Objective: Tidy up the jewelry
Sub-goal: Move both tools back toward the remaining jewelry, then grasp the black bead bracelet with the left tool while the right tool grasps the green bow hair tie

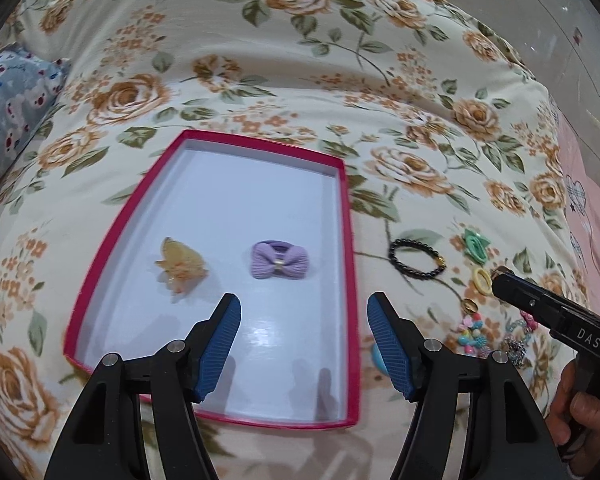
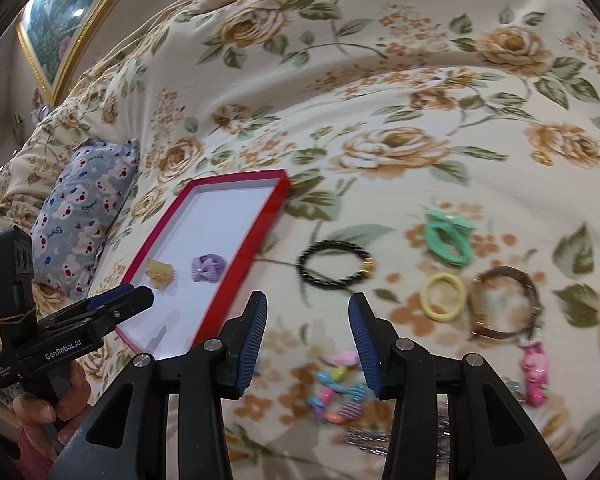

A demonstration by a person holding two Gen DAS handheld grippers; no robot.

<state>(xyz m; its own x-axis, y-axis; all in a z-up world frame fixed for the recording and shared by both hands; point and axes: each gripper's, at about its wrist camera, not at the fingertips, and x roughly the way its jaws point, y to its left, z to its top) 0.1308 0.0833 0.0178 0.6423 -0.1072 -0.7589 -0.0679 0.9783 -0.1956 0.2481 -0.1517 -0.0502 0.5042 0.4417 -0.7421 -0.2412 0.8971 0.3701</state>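
**A:** So what's the layout? Where's the jewelry sitting?

**B:** Everything's on a bed with a rose-print blanket (image 1: 260, 40). There's a shallow red-edged box (image 1: 350, 240) with a white floor, and two pieces lie inside it: a yellow-orange hair clip (image 1: 180, 268) toward the left and a purple bow hair tie (image 1: 279, 260) just beside it, not touching.

**A:** And the rest?

**B:** Loose on the blanket to the right of the box. A black bead bracelet (image 2: 334, 262) with a gold clasp lies nearest the box wall. Further right there's a green hair tie (image 2: 448, 236), a yellow hair tie (image 2: 444, 296) below it, and a brown band (image 2: 504, 304) touching the yellow one's right side. A pink charm (image 2: 534, 372) hangs off the brown band's lower end. Closer to the camera is a blurry bunch of colorful beads (image 2: 338, 388).

**A:** Tools holding anything?

**B:** Nope. The left tool (image 1: 304, 312) hovers over the near end of the box, fingers spread wide, nothing between them. The right tool (image 2: 308, 320) hangs above the blanket between the box and the beads, also spread wide with nothing in it. A blue bear-print pillow (image 2: 84, 216) sits left of the box.
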